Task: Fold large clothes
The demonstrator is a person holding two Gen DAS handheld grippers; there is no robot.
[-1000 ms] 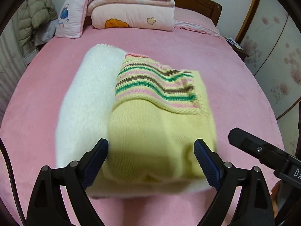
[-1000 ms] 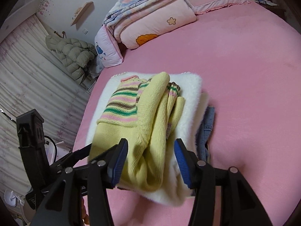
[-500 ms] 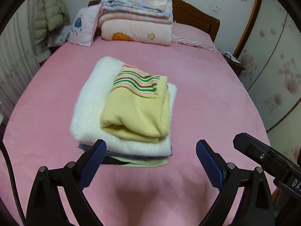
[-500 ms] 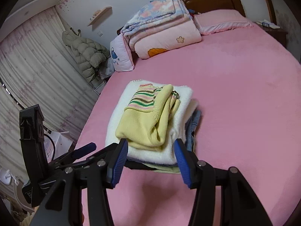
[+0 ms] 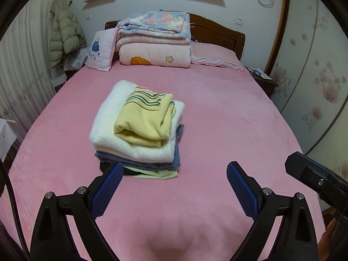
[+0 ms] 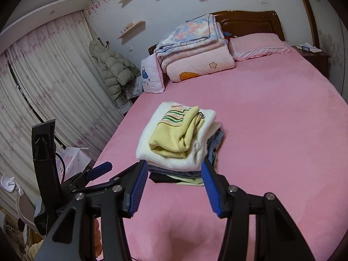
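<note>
Pink plush bed cover (image 5: 217, 113), smooth nap, spread flat across the whole mattress. On it, left of centre, stands a stack of folded clothes (image 5: 139, 139).

Top item: a yellow ribbed-knit sweater (image 5: 143, 121) (image 6: 174, 136), folded into a rounded bundle, with a wavy band of green, brown and pink stripes on its far edge. It rests on a thick white fleece garment (image 5: 113, 130) (image 6: 174, 159), fluffy pile, folded to a broad rectangle that overhangs the sweater on the left and near sides. Beneath this lies folded blue denim (image 5: 150, 163), then a black item (image 5: 104, 167) and a pale yellow-green thin fabric (image 5: 156, 175) at the bottom, both showing only as edges.

Left gripper (image 5: 174, 178): black frame, blue ridged pads, fingers spread wide, holding nothing, on the near side of the stack and clear of it. Right gripper (image 6: 173, 177): same build, fingers parted, empty; its tips frame the near lower edge of the stack in view, contact cannot be determined.

At the far end, against a dark wooden headboard (image 5: 217, 32), folded quilts (image 5: 156, 41) are piled, with a white printed cushion (image 5: 100, 51) leaning on their left. A puffy olive down jacket (image 5: 65, 34) hangs at far left.
</note>
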